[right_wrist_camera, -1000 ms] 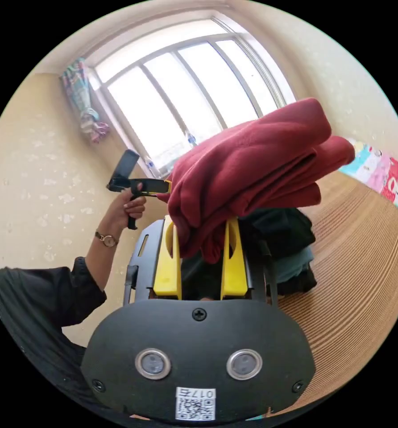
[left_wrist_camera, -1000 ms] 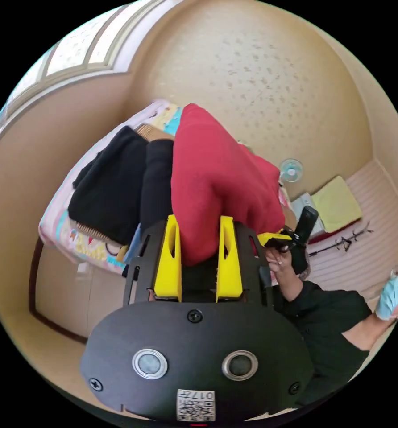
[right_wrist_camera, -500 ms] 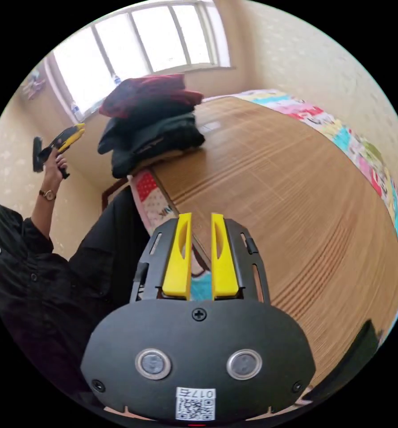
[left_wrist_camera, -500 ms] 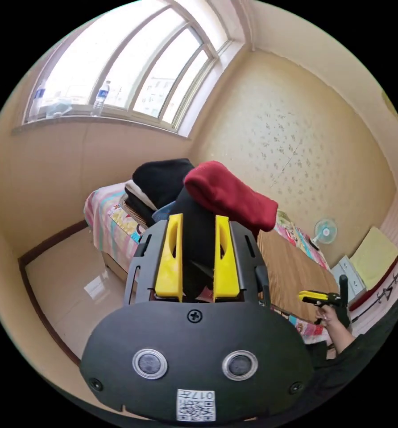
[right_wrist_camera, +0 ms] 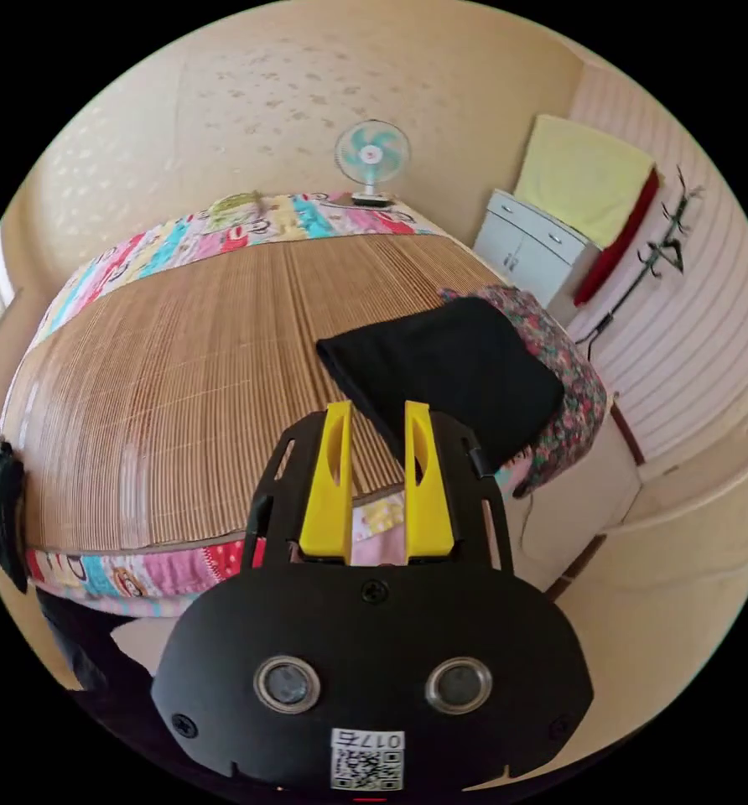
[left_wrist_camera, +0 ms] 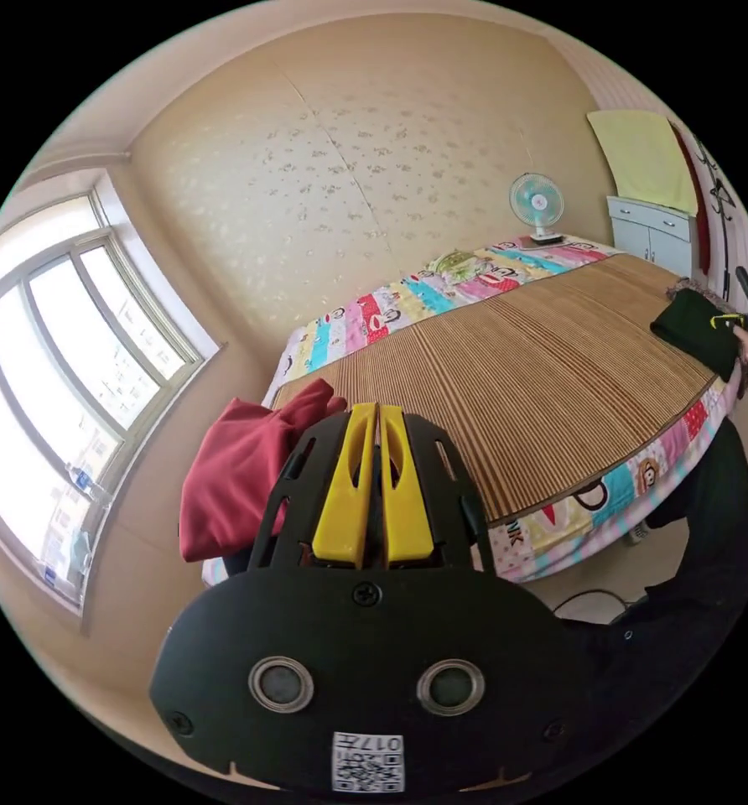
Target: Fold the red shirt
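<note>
Two tongs – left (left_wrist_camera: 378, 411) pressed together | right (right_wrist_camera: 372, 408) spread – black garment (right_wrist_camera: 449, 369) ahead

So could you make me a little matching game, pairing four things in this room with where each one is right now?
Things:
1. red shirt
2. black garment
3. fan
4. yellow cloth

Places:
A. above the white cabinet
B. far end of the bed
C. bed corner near the window
D. on the floral cloth, before the right hand-held gripper

Pairs: 1-C, 2-D, 3-B, 4-A
</note>
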